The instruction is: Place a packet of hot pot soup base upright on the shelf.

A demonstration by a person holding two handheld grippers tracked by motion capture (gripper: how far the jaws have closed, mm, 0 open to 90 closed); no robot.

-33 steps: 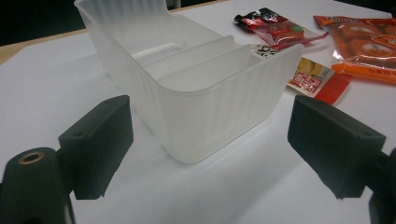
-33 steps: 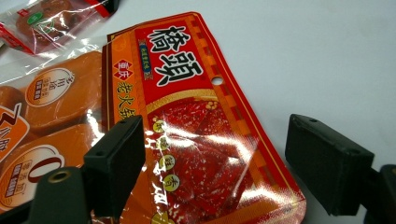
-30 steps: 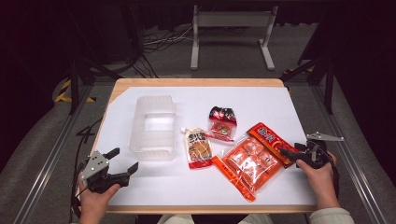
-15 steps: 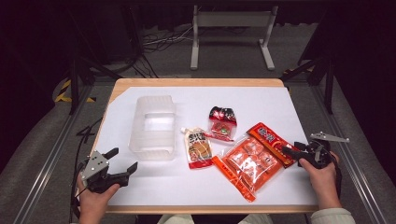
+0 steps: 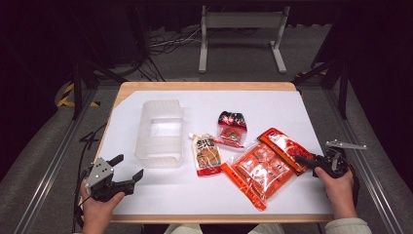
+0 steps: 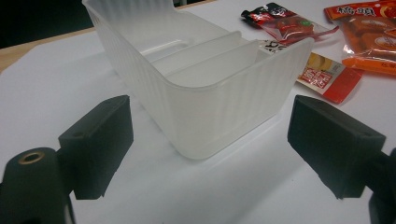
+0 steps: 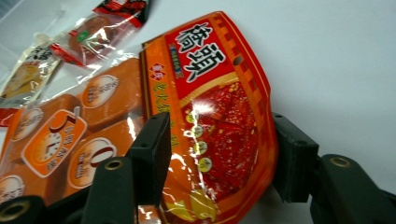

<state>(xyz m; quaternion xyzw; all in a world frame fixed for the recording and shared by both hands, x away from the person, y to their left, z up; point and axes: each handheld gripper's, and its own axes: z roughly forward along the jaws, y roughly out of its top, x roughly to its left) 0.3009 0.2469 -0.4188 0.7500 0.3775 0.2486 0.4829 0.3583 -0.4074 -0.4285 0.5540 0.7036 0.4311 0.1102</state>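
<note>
A red flat packet (image 5: 285, 146) (image 7: 219, 93) with gold print lies at the table's right, overlapping a large orange bag of snack pieces (image 5: 260, 173) (image 7: 65, 135). My right gripper (image 5: 303, 158) (image 7: 219, 140) lies low over the packet's near end, one jaw on each side of it. The jaws have just been closing on the packet, which still lies flat and uncreased. At the front left, my left gripper (image 5: 130, 165) (image 6: 210, 126) stands open and holds nothing. It faces the near end of a clear ribbed plastic container (image 5: 159, 131) (image 6: 205, 84) with dividers.
A spouted sauce pouch (image 5: 207, 155) (image 6: 327, 74) lies beside the container. A small dark red packet (image 5: 231, 129) (image 7: 98, 35) lies behind it. All rest on a white sheet (image 5: 302, 107) on the wooden table. Dark floor, cables and a metal stand lie beyond.
The right gripper's jaws have narrowed around the red packet's end, and the hand has shifted slightly. The left gripper has not moved.
</note>
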